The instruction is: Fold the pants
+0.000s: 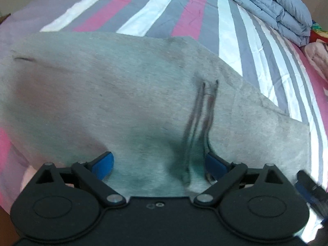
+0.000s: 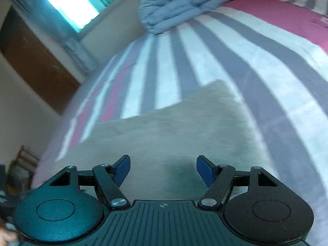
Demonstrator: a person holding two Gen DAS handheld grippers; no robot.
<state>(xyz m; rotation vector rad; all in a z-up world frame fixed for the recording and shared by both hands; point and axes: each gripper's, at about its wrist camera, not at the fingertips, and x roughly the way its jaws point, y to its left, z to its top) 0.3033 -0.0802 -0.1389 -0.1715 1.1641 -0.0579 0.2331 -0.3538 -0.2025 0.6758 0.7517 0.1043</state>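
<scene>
The grey pants (image 1: 123, 94) lie spread flat on the striped bed sheet (image 1: 180, 10), directly below and ahead of both claws. Their dark drawstrings (image 1: 203, 123) run toward the left gripper (image 1: 160, 164), ending just beside its right-hand blue pad. The left gripper's jaws stand spread wide over the fabric, pinching nothing. The right gripper (image 2: 163, 170) likewise has its jaws spread, with only cloth beneath. A folded blue quilt (image 1: 272, 10) sits well ahead, to the right.

Nothing readable here, folks

No legible text, labels, brands or numbers anywhere; the darker mark on the pink part of the striped bedsheet (image 2: 319, 21) is too blurry.
</scene>
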